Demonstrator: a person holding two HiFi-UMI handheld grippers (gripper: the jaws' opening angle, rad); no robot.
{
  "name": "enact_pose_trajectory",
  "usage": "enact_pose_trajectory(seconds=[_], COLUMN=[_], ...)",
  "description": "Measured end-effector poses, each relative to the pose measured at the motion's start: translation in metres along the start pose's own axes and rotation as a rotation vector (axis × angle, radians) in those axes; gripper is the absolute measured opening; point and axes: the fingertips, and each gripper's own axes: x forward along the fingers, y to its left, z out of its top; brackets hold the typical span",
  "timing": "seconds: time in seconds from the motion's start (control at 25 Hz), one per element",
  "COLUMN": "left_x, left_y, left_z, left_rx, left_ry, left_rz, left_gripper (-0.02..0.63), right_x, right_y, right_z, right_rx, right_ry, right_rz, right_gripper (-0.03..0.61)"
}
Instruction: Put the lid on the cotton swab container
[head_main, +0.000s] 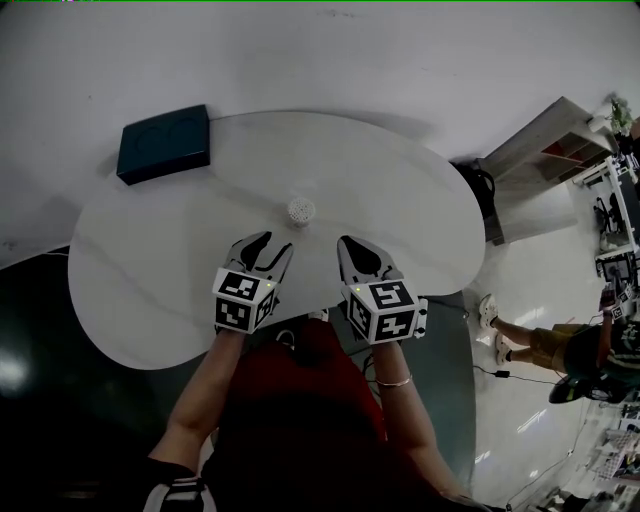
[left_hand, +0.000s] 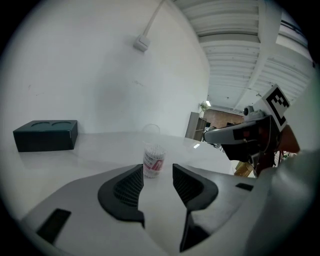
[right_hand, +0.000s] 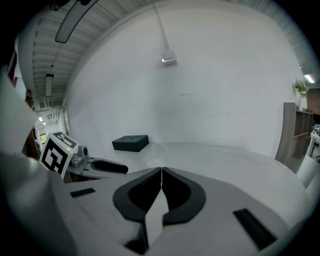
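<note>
Head view shows one swab container (head_main: 301, 211), one box (head_main: 165, 143), left tongs (head_main: 276, 243), right tongs (head_main: 346, 244).

Most of cotton swab container (right_hand: 154, 162) behind right hand-held gripper (right_hand: 161, 170)

The head view looks steeply down from above the person onto the whole tabletop (head_main: 400, 180); the cameras on the left gripper (head_main: 277, 243) and right gripper (head_main: 345, 242) sit low by the near edge, facing the far edge and the wall (left_hand: 100, 65); all three views share the swab container (head_main: 301, 211) and the dark box (head_main: 165, 143) at the far left edge; each gripper view catches the other gripper at its side.
</note>
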Motion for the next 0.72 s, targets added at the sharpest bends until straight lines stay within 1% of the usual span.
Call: enact_pose_trajectory(seconds=[0.2,0.36,0.56,0.72], left_x=[0.018,0.031,0.045,0.057], left_y=[-0.001,-0.001,0.004,0.007], left_z=[-0.007,-0.010,-0.010,-0.011], left_rx=[0.021,0.020,0.012,0.012], left_ry=[0.047,0.066,0.086,0.106], left_rz=[0.025,0.051,0.115,0.141], left_gripper=[0.214,0.236,0.254,0.268], right_x=[0.013,0.022,0.034,0.046], right_y=[-0.016,-0.027,-0.040,-0.048], right_z=[0.007,0.013,0.020,0.023], right_rx=[-0.013,-0.017,-0.041,-0.056], right_ry=[0.007,0.010,0.024,0.042], right_rz=[0.024,0.049,0.086,0.116], right_gripper=[0.015,0.015,0.015,0.015])
